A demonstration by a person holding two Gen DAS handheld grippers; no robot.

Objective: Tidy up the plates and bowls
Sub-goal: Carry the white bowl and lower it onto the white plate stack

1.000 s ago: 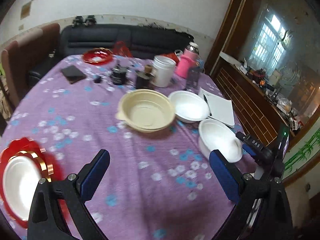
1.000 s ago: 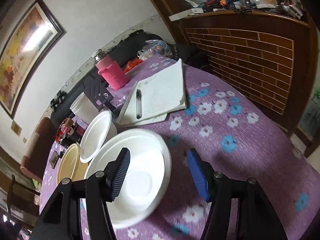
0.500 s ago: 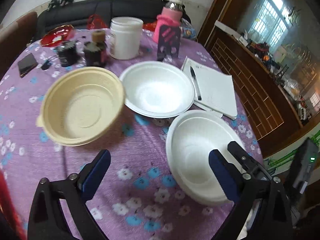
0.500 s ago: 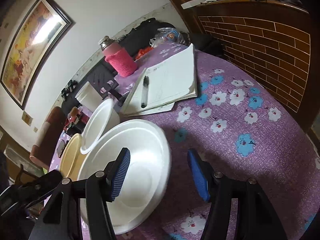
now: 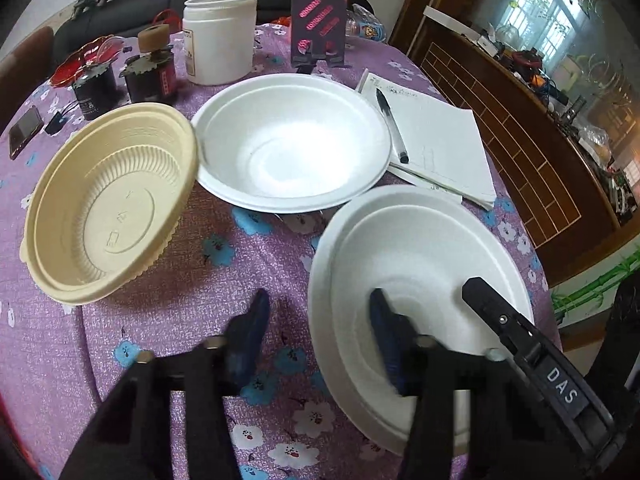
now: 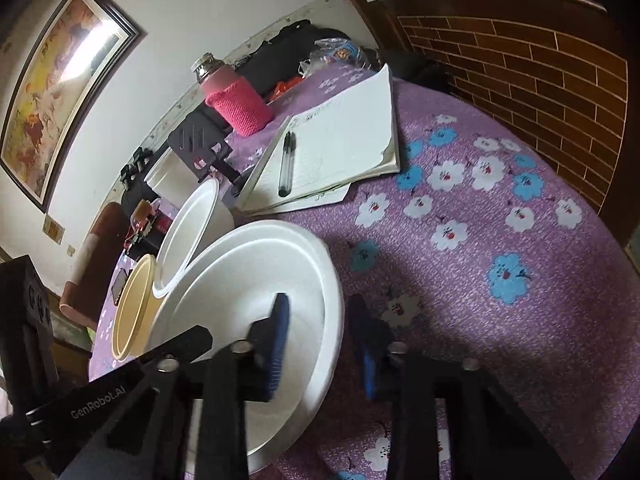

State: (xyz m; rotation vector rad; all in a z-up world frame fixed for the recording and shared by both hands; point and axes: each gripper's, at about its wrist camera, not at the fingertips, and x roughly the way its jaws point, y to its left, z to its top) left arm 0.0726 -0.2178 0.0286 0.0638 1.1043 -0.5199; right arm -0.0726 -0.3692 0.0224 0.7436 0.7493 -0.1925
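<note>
A white foam bowl [image 5: 416, 272] sits near the table's front right edge; it also shows in the right wrist view [image 6: 248, 280]. My left gripper [image 5: 320, 336] straddles its left rim, jaws partly closed, one finger inside the bowl and one outside. My right gripper [image 6: 320, 340] straddles its right rim the same way. A second white bowl [image 5: 292, 140] lies behind it and a beige plastic bowl [image 5: 108, 204] to the left.
A notebook [image 5: 440, 148] with a pen [image 5: 392, 124] lies right of the bowls. A white jar [image 5: 220, 38], a pink bottle [image 6: 236, 104], a dark phone stand [image 5: 318, 30], small dark jars and a phone [image 5: 25, 130] stand farther back. A brick-patterned wooden partition [image 6: 520, 48] borders the table's right side.
Both grippers have moved in on the near white bowl and narrowed their jaws around its opposite rims. The left gripper swung from the table's left side toward the bowls.
</note>
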